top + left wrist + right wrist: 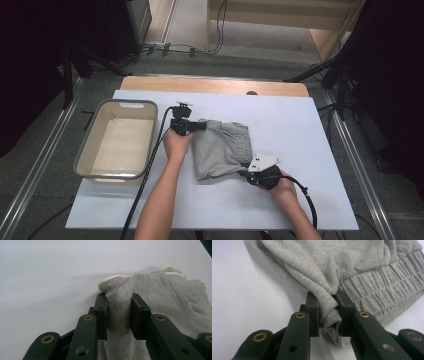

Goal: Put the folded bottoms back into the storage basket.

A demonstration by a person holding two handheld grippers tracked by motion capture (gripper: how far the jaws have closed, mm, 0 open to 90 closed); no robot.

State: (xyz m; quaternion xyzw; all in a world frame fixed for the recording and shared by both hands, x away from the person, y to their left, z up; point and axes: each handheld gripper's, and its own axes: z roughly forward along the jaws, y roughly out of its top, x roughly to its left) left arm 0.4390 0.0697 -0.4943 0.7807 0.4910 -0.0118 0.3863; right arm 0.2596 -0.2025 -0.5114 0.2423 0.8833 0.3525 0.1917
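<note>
Two grippers, left gripper and right gripper, have their jaws clamped on opposite edges of the folded grey knit garment lying right of the empty beige plastic bin, so gripping appears complete, lifting and binning remain.

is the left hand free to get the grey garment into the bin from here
Probably yes: the left gripper is shut on the grey garment, and the bin sits open right beside that hand, nothing between them.

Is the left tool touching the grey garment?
Touching. The left gripper view shows the left tool with both pads pressed on a bunched fold of the grey garment.
</note>
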